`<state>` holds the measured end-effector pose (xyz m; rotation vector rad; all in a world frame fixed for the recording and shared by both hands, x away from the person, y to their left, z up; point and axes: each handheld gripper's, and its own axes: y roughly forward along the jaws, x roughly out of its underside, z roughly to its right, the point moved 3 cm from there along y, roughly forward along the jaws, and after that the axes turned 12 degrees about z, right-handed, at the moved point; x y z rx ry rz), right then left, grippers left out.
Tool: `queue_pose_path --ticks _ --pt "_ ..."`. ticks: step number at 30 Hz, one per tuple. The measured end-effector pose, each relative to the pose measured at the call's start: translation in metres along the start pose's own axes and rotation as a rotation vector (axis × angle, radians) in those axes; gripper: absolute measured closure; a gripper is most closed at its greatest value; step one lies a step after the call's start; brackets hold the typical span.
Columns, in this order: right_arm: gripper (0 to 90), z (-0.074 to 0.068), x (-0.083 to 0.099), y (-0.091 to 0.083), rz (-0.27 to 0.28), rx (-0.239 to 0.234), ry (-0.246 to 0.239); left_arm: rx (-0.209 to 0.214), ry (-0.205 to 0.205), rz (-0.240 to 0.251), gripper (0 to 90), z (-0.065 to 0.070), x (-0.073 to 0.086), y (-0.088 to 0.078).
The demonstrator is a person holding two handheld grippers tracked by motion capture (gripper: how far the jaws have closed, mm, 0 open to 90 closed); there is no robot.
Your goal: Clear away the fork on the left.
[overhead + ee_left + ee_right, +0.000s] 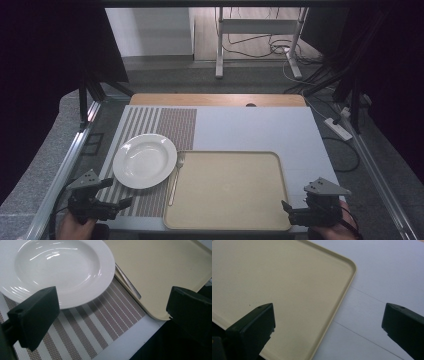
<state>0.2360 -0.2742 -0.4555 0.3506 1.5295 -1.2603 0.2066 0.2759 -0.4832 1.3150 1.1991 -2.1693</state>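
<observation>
A white deep plate (145,160) rests on a brown-and-white striped placemat (172,122) at the left of the table. A metal utensil (175,181) lies between the plate and an empty beige tray (227,192). My left gripper (117,193) hovers open at the placemat's near left corner, with the plate (57,267), the utensil's handle (127,281) and the tray's corner (162,265) ahead of its jaws (113,305). My right gripper (291,212) is open at the tray's near right corner. Its jaws (329,315) straddle the tray's right rim (342,293) with nothing held.
The white table top (260,130) is bare behind and to the right of the tray. A wooden strip (215,99) runs along the far edge. Metal rails (65,165) flank the table. Cables and a power strip (338,128) lie on the floor to the right.
</observation>
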Motion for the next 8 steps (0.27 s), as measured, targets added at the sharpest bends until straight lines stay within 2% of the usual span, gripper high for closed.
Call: queue_pose_path --ticks 8 --pt "0.0 0.0002 0.0003 0.0002 0.000 0.001 -0.001 0.021 -0.016 0.006 0.0 -0.0016 -0.0005 0.0000"
